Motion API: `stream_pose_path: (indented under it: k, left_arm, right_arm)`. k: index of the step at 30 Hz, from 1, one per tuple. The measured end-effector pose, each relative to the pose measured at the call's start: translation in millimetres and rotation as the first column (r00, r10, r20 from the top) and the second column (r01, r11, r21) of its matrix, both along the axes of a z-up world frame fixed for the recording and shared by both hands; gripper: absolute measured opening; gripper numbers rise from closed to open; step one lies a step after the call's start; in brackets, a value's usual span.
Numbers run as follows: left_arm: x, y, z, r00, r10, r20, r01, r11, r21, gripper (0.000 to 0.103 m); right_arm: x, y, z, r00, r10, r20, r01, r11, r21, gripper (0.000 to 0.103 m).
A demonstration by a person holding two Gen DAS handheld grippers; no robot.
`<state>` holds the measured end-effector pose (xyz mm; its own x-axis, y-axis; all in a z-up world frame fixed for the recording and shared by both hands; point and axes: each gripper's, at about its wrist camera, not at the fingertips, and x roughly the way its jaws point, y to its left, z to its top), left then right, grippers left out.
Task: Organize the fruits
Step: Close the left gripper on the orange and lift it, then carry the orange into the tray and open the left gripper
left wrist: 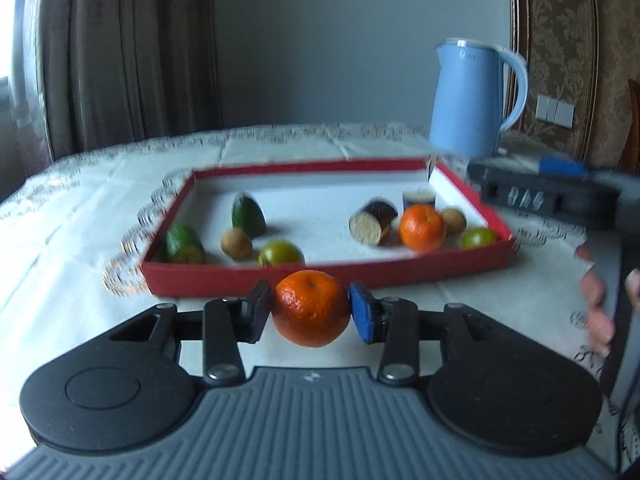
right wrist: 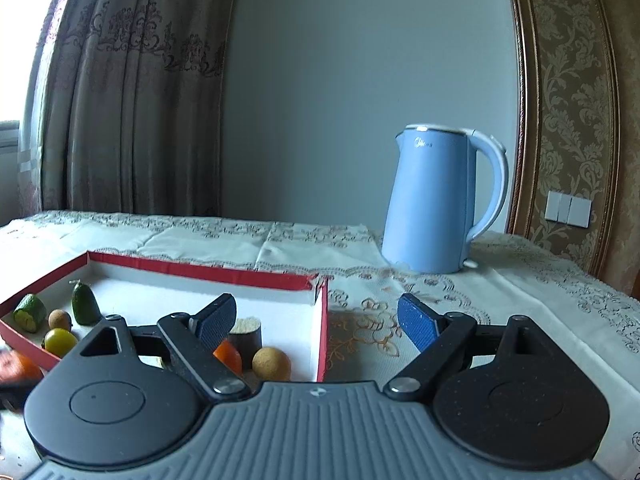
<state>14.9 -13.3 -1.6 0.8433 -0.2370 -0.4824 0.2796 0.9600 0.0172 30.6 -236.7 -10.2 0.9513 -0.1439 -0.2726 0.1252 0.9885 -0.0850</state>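
Note:
An orange mandarin point(left wrist: 311, 312) sits between the pads of my left gripper point(left wrist: 310, 311), which is shut on it just in front of the red tray's near wall point(left wrist: 320, 274). Inside the white-floored tray lie a second mandarin point(left wrist: 422, 227), two green avocado pieces point(left wrist: 184, 244), two limes point(left wrist: 280, 254), small brown fruits point(left wrist: 237, 243) and a cut eggplant piece point(left wrist: 374, 222). My right gripper point(right wrist: 316, 320) stands open and holds nothing, above the tray's right wall point(right wrist: 322, 332). The held mandarin point(right wrist: 20, 366) shows blurred at the left edge of the right wrist view.
A light blue kettle point(right wrist: 436, 200) stands on the embroidered tablecloth point(right wrist: 520, 300) behind and right of the tray. A hand point(left wrist: 600, 300) holds the right tool's body point(left wrist: 540, 198) at the right of the left wrist view. Curtains hang behind the table on the left.

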Motion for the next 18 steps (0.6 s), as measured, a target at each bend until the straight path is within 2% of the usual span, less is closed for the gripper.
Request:
stream_pose_path:
  k: [6,10,18]
  left_arm:
    - [16.8,-0.1,29.1,0.998,0.003,0.062,-0.003,1.0,-0.011,0.039]
    - [47.5,-11.4,31.5,1.0,0.001,0.03,-0.001,1.0,0.01,0.039]
    - [96.0,-25.8,7.7,0.999,0.015,-0.052,-0.012,0.998,0.057,0.039]
  right_arm:
    - [0.5,0.6,-1.1,1.0,-0.008,-0.002,0.008,1.0,-0.007,0.088]
    - [0.4,0.4,-0.9,1.0,-0.008,-0.001,0.008,1.0,-0.006,0.088]
    - [0.8,1.4,-1.0,1.0,-0.003,0.002,0.003,1.0,-0.004,0.088]
